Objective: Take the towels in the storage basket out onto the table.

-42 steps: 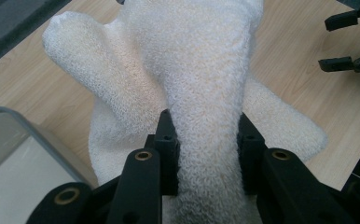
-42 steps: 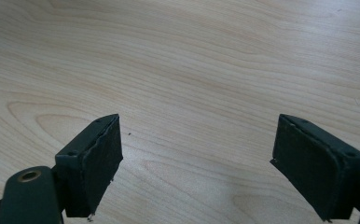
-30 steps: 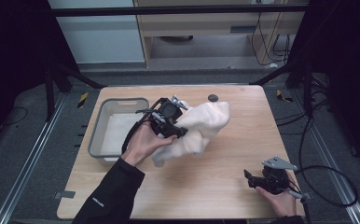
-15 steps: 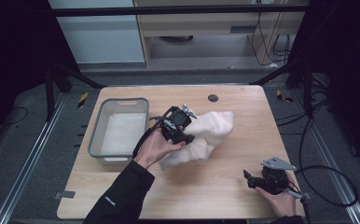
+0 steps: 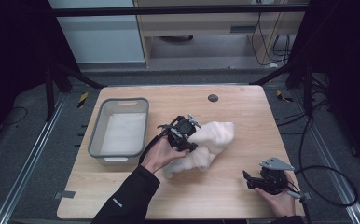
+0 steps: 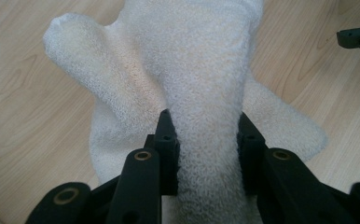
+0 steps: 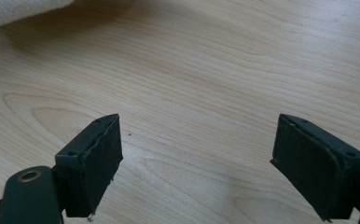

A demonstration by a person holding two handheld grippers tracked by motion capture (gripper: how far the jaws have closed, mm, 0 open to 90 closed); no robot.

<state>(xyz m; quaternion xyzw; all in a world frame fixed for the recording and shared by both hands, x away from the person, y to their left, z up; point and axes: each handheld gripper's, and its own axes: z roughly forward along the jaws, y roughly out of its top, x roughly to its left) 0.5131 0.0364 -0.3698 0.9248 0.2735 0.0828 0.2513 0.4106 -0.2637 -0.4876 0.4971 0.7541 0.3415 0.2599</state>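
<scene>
High view: grey bin sits just left of the left gripper, holding a flat white liner or cloth, can't tell which; small dark round disc on the wooden table beyond both grippers, well apart from them. Nothing lies between the two grippers except bare wood. White towel is bunched mid-table, directly under and to the right of the left gripper, which the person's left hand holds over the towel's left part. Right gripper rests low near the table's front right corner in the right hand, well apart from the towel, grey three-cornered plate on top, cable looping off to the right. Left gripper view: left gripper has its jaws clamped on a thick ridge of towel, fabric pinched between both pads; rest of the towel spreads ahead of the jaws and to both sides on the wood, one lobe sticking out upper left. A dark part of the other gripper shows at the upper right edge. Right gripper view: right gripper jaws wide apart, nothing between them, bare wood below; a towel edge shows far ahead at upper left, not touching.
</scene>
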